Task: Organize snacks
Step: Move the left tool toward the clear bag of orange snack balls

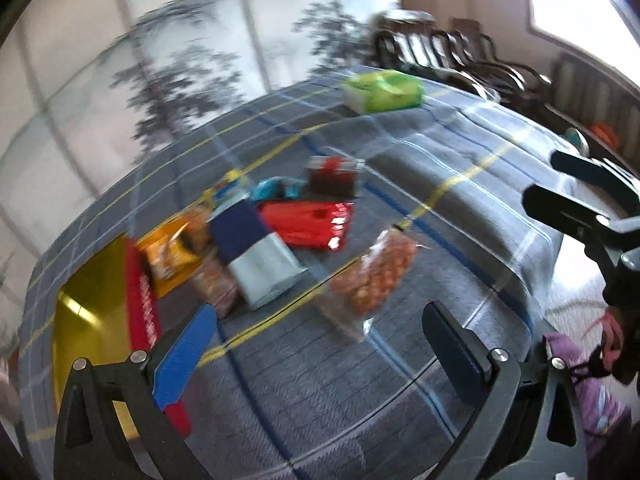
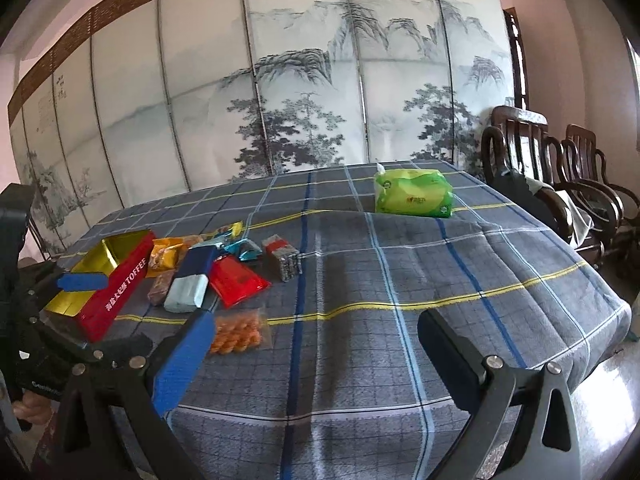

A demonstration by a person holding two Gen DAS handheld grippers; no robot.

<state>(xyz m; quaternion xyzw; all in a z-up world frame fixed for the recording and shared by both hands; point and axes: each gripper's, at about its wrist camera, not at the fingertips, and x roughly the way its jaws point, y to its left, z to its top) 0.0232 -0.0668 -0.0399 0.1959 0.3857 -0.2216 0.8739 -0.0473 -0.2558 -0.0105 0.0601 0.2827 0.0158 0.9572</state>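
Right wrist view takes in the whole worktop (image 2: 400,264), draped in a grey-blue plaid cloth, with a painted folding screen (image 2: 280,100) behind it and dark wooden chairs (image 2: 560,176) to the right. On the left part of the cloth stands an open red rectangular toffee tin with a gold lining (image 2: 116,280), empty as far as can be seen. The loose snacks lie clustered just beside it: a navy and pale-blue flat packet (image 2: 190,280), a shiny red foil pouch (image 2: 236,280), and nearest the camera a small clear bag of orange puffed pieces (image 2: 238,330). A green soft pack of tissues (image 2: 414,194) sits well apart at the far side. Both tools hover above the cloth with nothing between their fingers: the right hand-held gripper (image 2: 316,344) is spread wide, and the left hand-held gripper (image 1: 316,332) likewise. The clear bag looks light, crinkly and slippery, its contents probably brittle, so a gentle pinch on a sealed edge seems wisest. The foil pouch should be thin and limp; take it by a corner. Left wrist view is motion-blurred but shows the tin's interior from above, which the right view sees only obliquely.
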